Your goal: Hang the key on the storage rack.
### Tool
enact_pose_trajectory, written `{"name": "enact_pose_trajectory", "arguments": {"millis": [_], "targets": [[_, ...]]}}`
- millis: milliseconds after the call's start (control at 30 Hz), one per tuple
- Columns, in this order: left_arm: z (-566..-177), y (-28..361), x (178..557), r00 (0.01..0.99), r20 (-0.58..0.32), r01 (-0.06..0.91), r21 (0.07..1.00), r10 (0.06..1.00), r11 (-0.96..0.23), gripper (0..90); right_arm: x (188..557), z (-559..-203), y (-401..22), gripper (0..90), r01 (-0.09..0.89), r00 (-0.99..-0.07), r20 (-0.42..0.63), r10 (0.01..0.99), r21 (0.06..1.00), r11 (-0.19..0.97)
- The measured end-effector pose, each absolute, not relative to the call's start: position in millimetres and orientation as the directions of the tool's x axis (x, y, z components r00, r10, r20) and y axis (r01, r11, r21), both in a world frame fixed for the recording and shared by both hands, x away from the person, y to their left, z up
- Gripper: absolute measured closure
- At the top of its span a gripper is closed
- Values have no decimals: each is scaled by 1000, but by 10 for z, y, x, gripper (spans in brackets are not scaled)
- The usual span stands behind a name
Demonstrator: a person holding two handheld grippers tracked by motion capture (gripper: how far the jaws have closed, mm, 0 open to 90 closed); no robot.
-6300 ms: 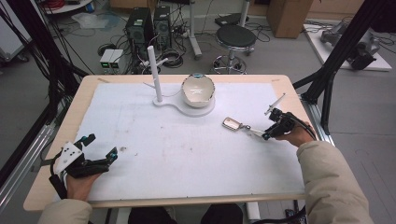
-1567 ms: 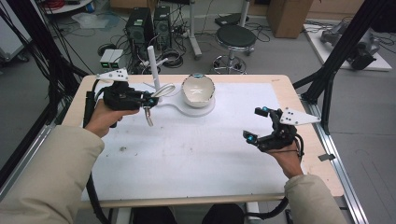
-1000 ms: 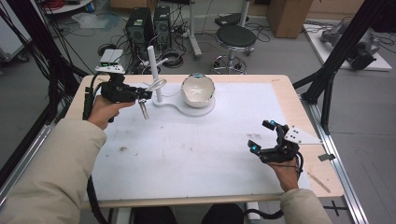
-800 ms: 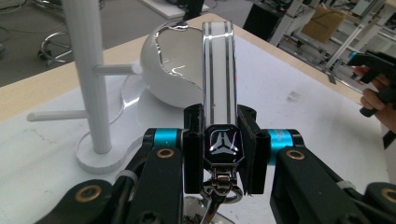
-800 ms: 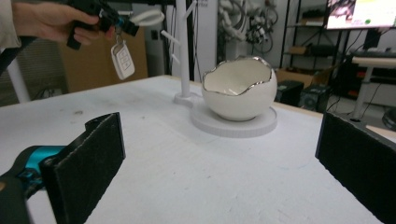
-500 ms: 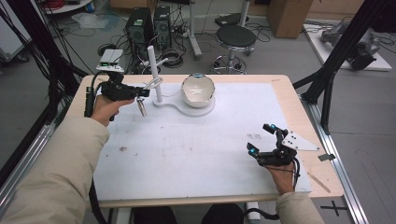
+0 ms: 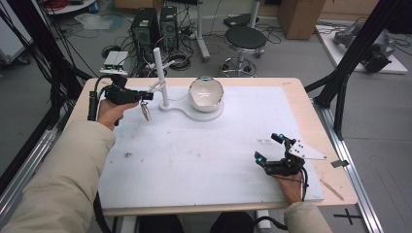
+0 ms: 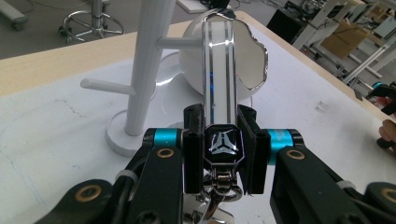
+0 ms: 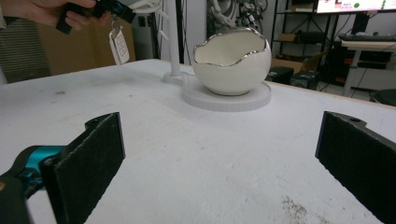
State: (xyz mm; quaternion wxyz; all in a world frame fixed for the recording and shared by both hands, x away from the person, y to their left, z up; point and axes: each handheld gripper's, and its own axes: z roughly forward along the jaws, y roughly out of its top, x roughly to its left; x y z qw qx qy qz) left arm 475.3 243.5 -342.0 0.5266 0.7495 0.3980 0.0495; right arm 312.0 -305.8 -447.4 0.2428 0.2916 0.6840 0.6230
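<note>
High view: left gripper point(image 7: 144, 96) at table's 10 o'clock, jaws clamped on chrome keychain point(image 7: 145, 111), its tag dangling just left of white peg stand point(image 7: 161, 73); egg-shaped bowl point(image 7: 206, 93) at 12 o'clock; right gripper point(image 7: 267, 150) at 4 o'clock, jaws spread, empty

Left gripper view: pads pinched keychain point(image 8: 219, 88), stand post point(image 8: 148, 60) at 11 o'clock

Right gripper view: jaws wide apart over white mat point(image 9: 196, 158), bowl point(image 9: 232, 58) at 12 o'clock, keychain point(image 9: 119, 45) at 10 o'clock

Even, soft indoor light; faint shadows, slight blur, glare streaks on the chrome keychain point(image 8: 219, 79).
</note>
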Motion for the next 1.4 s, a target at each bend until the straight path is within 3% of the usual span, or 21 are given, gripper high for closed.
{"name": "enact_pose_trajectory", "arguments": {"millis": [467,800,867,1000,1133,1200,1400], "targets": [[-3555,2439,4857,657,-342,554,824,672,-122,740,3133,-4491,-3048,5,112,-714,37,699,992,62],[-3588,2404,4786,676,-203,457,869,709,-188,718,3144,-4495,-3064,5,129,-705,64,706,991,39],[-3589,2406,4751,677,-171,442,872,716,-209,561,3149,-4497,-3068,5,127,-704,62,708,991,40],[-3531,2477,4698,673,-185,441,878,717,-188,362,3154,-4499,-3075,5,137,-700,76,710,990,29],[-3442,2586,4554,691,-169,343,933,702,-112,259,3158,-4500,-3077,5,139,-697,78,713,990,28],[-3428,2639,4454,719,-187,317,945,669,-76,157,3157,-4501,-3076,4,140,-696,81,714,990,25],[-3460,2790,4066,728,-110,234,967,676,-95,17,3161,-4501,-3081,5,140,-690,82,719,990,22]]}}
